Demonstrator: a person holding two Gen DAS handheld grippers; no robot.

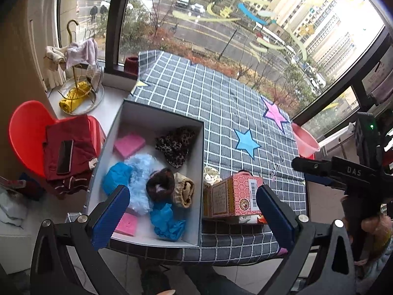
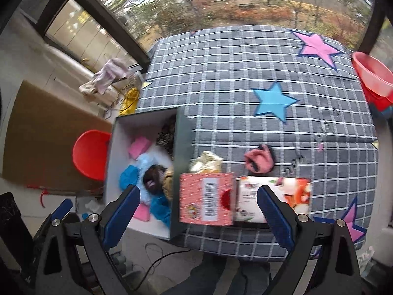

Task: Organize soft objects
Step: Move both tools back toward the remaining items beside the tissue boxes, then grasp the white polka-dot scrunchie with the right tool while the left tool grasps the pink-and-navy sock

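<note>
A white-lined box (image 1: 200, 147) (image 2: 183, 132) stands at the near left of the checked tabletop. Inside lie pink sponges (image 1: 129, 144), a leopard-print cloth (image 1: 175, 146), blue fluffy pieces (image 1: 140, 172), a dark brown furry item (image 1: 160, 184) and a tan rolled cloth (image 1: 184, 189). A pink and black soft item (image 2: 259, 160) lies loose on the cloth right of the box. A cream cloth (image 2: 206, 162) sits behind the tissue box. My left gripper (image 1: 194, 211) hovers open above the box's near edge. My right gripper (image 2: 199, 207) is open over the tissue box, holding nothing.
A pink patterned tissue box (image 1: 235, 194) (image 2: 206, 200) and a soft tissue pack (image 2: 272, 196) stand at the table's near edge. A pink basin (image 2: 373, 76) sits at the far right. Left of the table stand a red chair (image 1: 27, 132) with folded clothes and a wire rack (image 1: 78, 83).
</note>
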